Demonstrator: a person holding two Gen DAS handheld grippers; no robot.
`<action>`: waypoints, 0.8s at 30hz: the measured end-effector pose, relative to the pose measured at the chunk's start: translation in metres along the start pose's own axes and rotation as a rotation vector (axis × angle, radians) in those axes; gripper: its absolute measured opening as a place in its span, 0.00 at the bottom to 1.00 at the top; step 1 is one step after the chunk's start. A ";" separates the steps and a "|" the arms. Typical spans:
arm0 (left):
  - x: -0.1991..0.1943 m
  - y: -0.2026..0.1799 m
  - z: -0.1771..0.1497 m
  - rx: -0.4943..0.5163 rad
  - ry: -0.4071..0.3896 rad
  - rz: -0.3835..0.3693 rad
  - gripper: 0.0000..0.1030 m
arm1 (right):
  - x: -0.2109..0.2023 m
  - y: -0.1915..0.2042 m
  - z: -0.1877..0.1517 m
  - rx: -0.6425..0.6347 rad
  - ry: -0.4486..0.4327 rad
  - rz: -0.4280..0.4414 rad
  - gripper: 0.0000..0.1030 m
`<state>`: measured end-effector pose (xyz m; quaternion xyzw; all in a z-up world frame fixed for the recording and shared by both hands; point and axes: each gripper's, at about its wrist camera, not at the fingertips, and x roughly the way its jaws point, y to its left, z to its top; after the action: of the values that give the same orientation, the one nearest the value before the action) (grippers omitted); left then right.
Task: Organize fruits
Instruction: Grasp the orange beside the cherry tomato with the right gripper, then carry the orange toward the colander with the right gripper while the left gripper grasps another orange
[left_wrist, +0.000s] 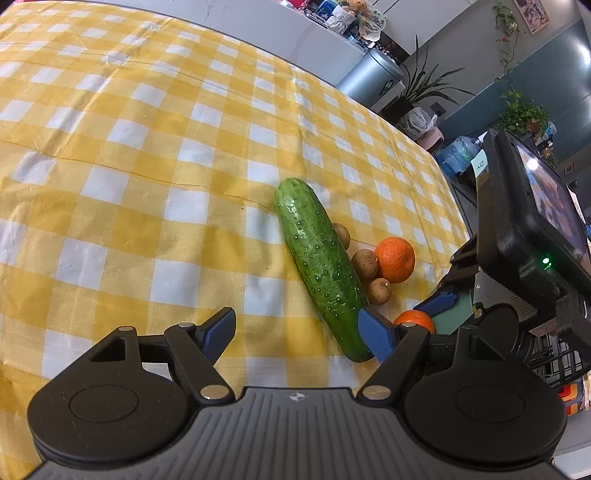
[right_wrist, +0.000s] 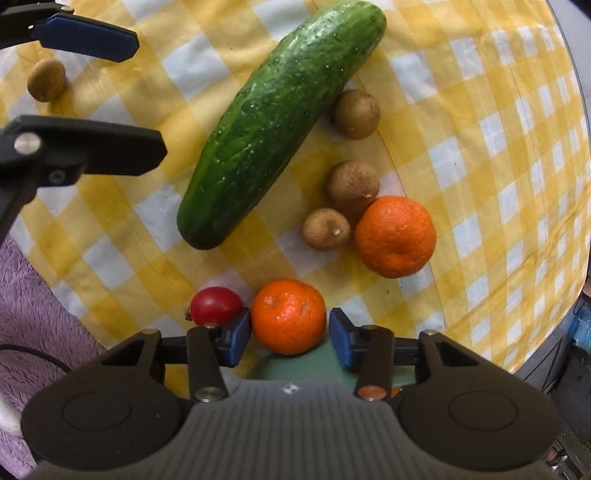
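Left hand-held gripper (left_wrist: 297, 334) first: on my left wrist feed its blue fingers stand wide apart, released, over the checked bench (left_wrist: 147, 155). Its right finger covers the near end of the cucumber (left_wrist: 321, 266), which runs away ahead. Just right of the cucumber I see three brown longans (left_wrist: 365, 263), one half hidden behind it, and an orange (left_wrist: 394, 259) touching them. A second orange (left_wrist: 415, 320) is mostly hidden behind that finger. The right hand-held gripper (left_wrist: 439, 302) is cut off at the frame's right.

On my right wrist feed, the right hand-held gripper (right_wrist: 290, 332) has its fingers spread either side of the near orange (right_wrist: 289, 315); I cannot tell whether they touch it. A green dish (right_wrist: 325, 367) lies under it, largely hidden. A red tomato (right_wrist: 216, 304) sits just left, partly covered.
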<state>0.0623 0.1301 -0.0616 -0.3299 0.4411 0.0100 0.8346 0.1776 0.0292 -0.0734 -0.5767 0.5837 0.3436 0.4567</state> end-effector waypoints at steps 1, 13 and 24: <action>-0.001 0.001 0.000 -0.003 -0.001 -0.002 0.86 | -0.002 0.000 0.000 0.000 -0.007 0.002 0.39; -0.002 -0.010 0.007 0.145 -0.012 -0.008 0.86 | -0.092 -0.012 -0.080 0.443 -0.556 -0.073 0.39; 0.006 -0.073 -0.001 0.546 -0.059 -0.068 0.87 | -0.068 -0.038 -0.151 0.864 -0.934 0.010 0.39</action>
<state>0.0873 0.0712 -0.0269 -0.1070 0.3918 -0.1278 0.9048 0.1888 -0.0905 0.0471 -0.1271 0.4117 0.2944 0.8530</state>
